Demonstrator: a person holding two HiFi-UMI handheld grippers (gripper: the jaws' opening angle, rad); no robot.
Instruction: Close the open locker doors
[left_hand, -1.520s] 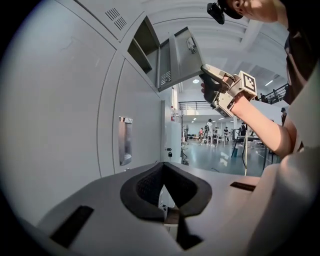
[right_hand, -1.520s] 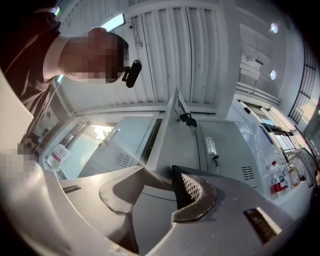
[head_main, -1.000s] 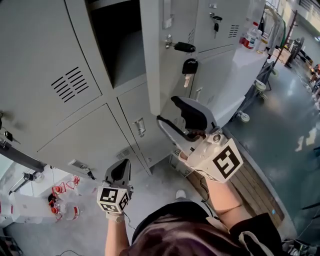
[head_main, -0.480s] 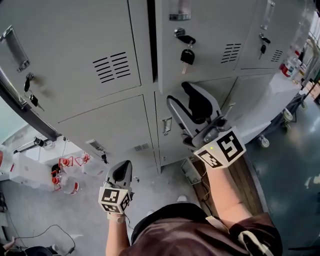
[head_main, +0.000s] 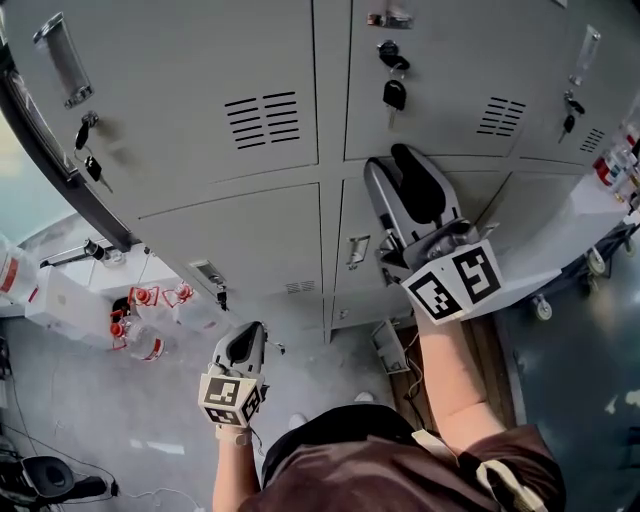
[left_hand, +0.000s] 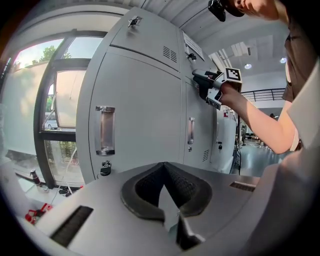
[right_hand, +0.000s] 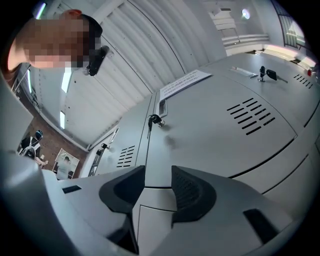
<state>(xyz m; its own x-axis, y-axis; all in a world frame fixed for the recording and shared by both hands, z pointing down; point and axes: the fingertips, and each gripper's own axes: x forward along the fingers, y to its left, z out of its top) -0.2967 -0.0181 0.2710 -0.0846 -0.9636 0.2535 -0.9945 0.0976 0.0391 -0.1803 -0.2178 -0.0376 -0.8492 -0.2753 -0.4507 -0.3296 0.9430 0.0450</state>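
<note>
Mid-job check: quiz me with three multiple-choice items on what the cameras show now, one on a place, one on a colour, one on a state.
1. Where is the right tool?
A. Raised before the lockers, under a hanging key
B. Low, beside the left tool
C. Inside an open locker

2. What colour are the lockers?
A. Blue
B. Grey
C. Green

3. How do the left tool's jaws stand?
A. Wide apart
B. Shut on a key
C. Together, empty

Key:
1 A: the head view shows it up at the lockers, just below the black key. Its jaws, apart with nothing between them, have just been closing.
2 B: all are grey.
3 C: the left gripper view shows the pads meeting, with nothing held.
</note>
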